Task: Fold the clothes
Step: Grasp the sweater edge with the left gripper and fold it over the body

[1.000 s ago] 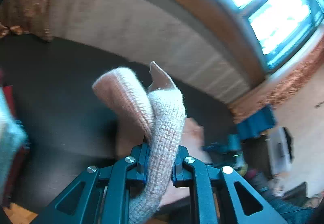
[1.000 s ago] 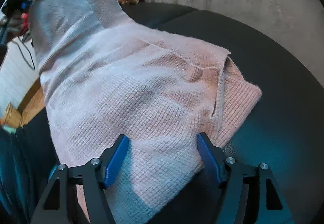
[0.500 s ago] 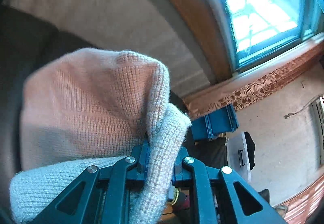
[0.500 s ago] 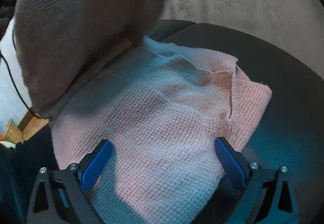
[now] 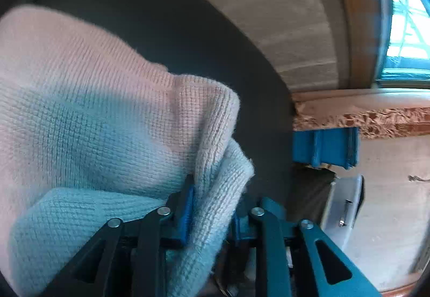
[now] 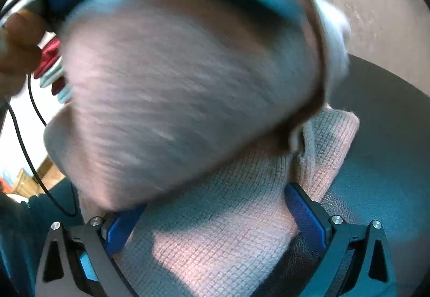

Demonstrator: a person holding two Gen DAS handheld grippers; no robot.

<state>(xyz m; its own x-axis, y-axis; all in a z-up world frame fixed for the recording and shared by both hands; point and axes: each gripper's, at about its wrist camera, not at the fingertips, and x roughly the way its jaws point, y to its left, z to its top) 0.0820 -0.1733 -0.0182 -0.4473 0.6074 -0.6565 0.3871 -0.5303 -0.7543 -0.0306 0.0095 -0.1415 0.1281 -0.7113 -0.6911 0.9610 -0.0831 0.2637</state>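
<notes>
A pale pink knitted sweater lies on a round dark table. My left gripper is shut on a bunched edge of the sweater and carries that part over the rest. In the right wrist view the carried flap hangs blurred above the lying part, with the left gripper's dark body over it. My right gripper is open, its fingers resting wide apart on the lying sweater near its front edge.
A wallpapered wall and a window stand behind the table. A blue crate and a white box sit beyond the table's right edge. A black cable hangs at the left.
My left gripper has swung the held sweater part over towards the right gripper; the flap now covers most of the right wrist view. The right gripper has opened wider and stayed on the cloth.
</notes>
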